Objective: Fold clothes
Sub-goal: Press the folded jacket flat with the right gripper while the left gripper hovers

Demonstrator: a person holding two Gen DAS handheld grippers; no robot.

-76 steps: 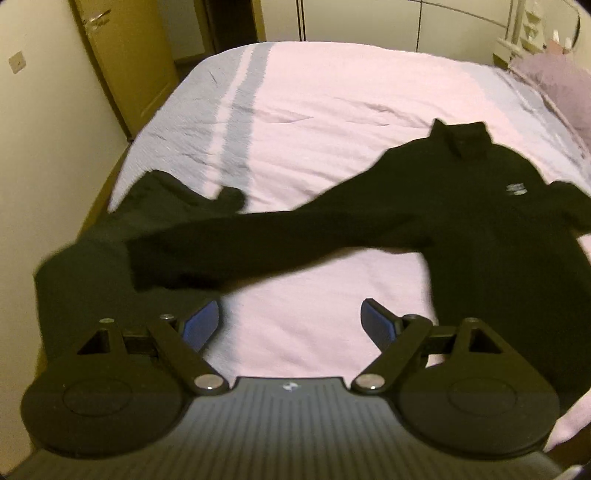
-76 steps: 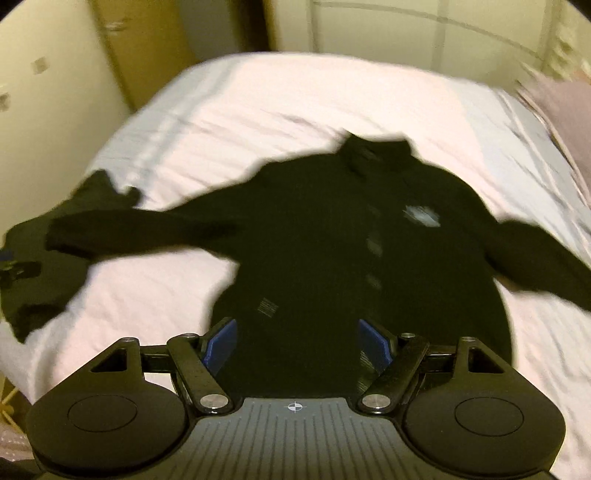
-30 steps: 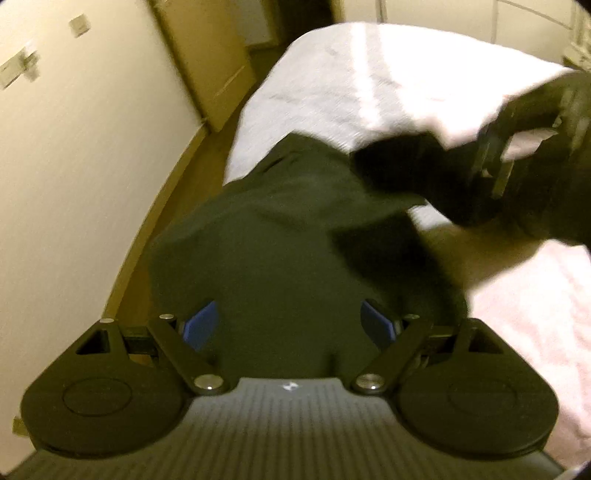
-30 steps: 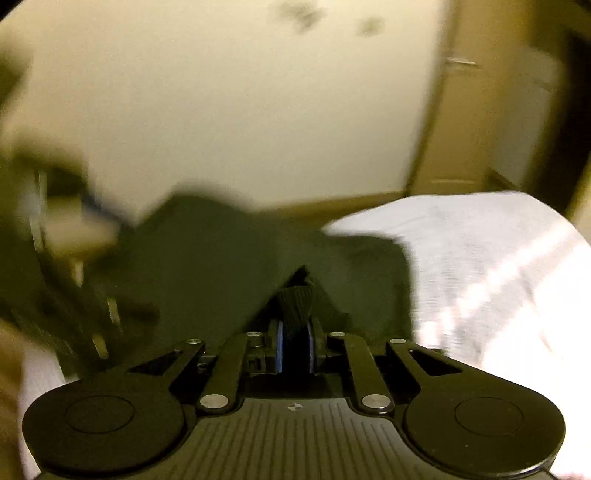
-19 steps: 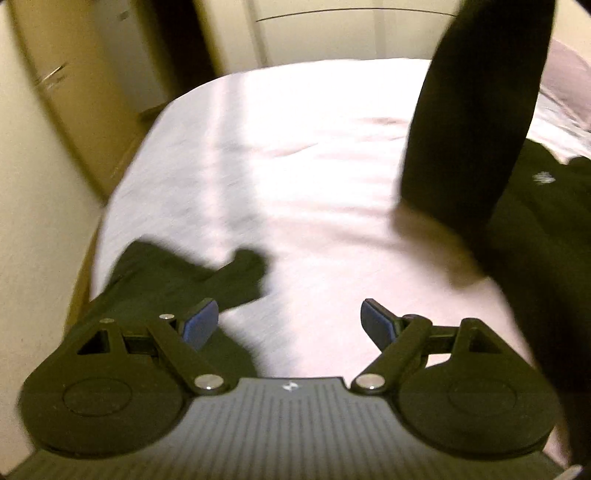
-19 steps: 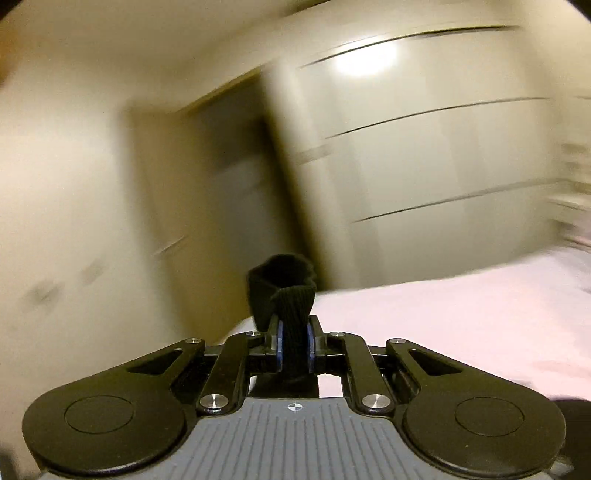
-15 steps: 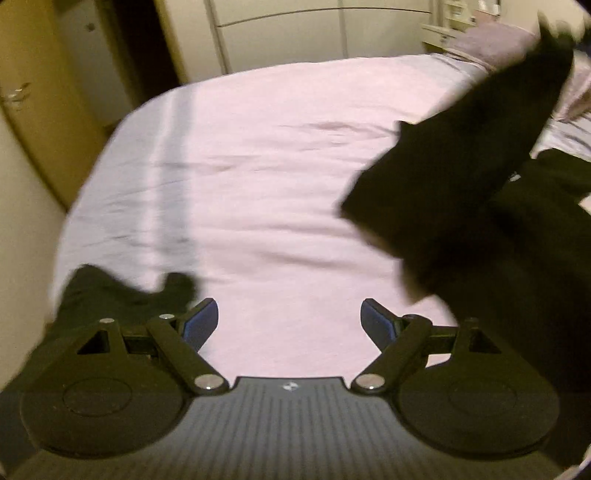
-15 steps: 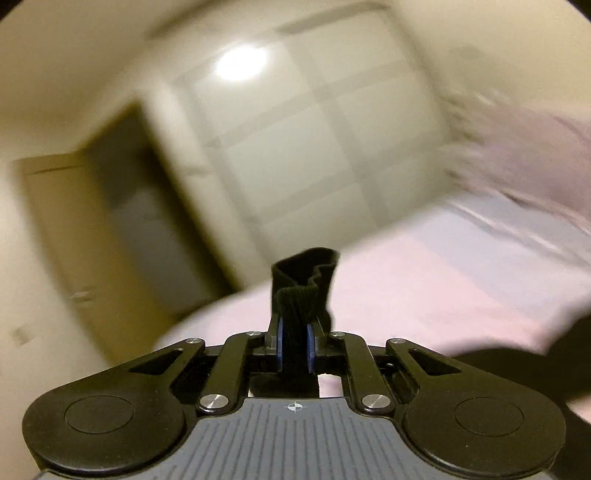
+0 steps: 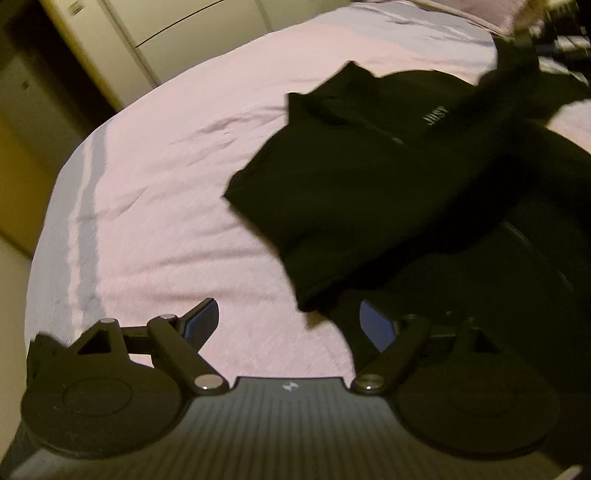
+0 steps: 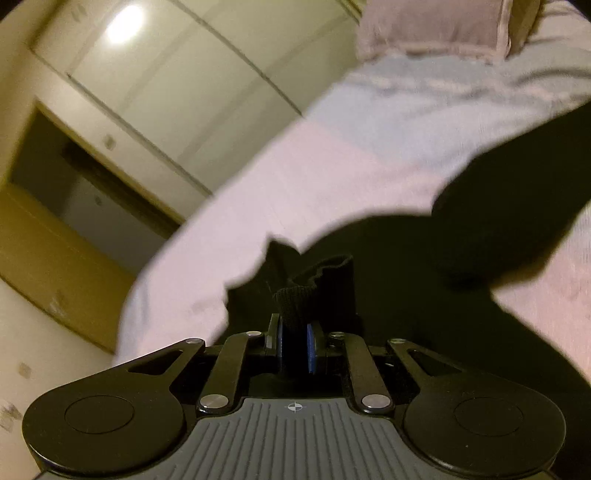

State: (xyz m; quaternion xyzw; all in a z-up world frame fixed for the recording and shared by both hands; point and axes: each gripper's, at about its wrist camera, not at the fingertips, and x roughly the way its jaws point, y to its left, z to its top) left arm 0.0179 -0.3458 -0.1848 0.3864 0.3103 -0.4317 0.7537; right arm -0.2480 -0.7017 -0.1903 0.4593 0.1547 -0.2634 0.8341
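A black collared sweater [image 9: 369, 177] with a small white logo lies on the pink bed [image 9: 166, 177]. One sleeve [image 9: 491, 122] is drawn across its chest toward the upper right. My right gripper [image 10: 294, 347] is shut on that sleeve's ribbed cuff [image 10: 314, 288], over the sweater's body [image 10: 406, 295]. My left gripper [image 9: 288, 325] is open and empty, low over the sheet at the sweater's near left edge.
Pale wardrobe doors [image 9: 166, 33] and a dark doorway [image 10: 92, 199] stand beyond the bed. A pillow [image 10: 436, 26] lies at the head of the bed. The bed's left half [image 9: 129, 221] is bare sheet.
My right gripper shut on the sleeve cuff and carried it up and across over the sweater's body. My left gripper stayed open and swung back toward the sweater.
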